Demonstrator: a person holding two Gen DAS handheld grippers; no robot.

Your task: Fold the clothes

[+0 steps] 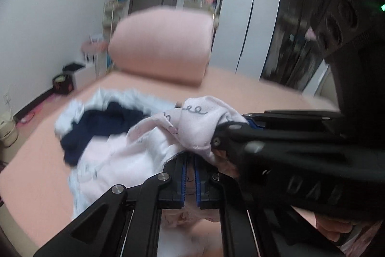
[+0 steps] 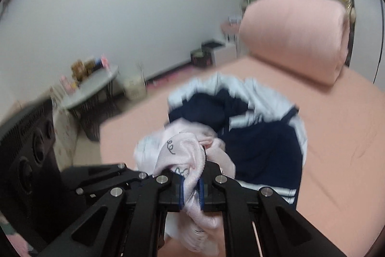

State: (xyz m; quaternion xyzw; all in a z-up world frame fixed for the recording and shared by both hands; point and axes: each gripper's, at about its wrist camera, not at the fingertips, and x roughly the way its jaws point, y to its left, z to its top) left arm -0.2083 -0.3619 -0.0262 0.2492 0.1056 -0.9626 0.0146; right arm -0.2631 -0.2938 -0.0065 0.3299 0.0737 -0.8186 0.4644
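- The soft pale-pink garment with small dark squiggle print [image 2: 182, 155] is bunched and lifted off the pink-sheeted bed [image 2: 336, 136]. The right tool [image 2: 191, 192] is clenched on a thick wad of it, and the left tool [image 1: 190, 182] has its blue pads drawn nearly together with pink cloth between them, though blur makes that grip harder to judge.
- Both tools hold close together, the right one crossing the left wrist view just beside the left. With so little cloth between them, the garment could stay crumpled rather than spread, giving a lumpy fold.
- The right tool grips several layers at once. Pulling the tools apart may drag hidden layers, twist a sleeve inside, or let the wad slip out.
- Part of the garment trails toward the navy-and-white striped garment [image 2: 252, 131] heaped on the bed just behind. A lift or shake could snag it and pull the heap along.
- Quick motion may loosen the left hold.
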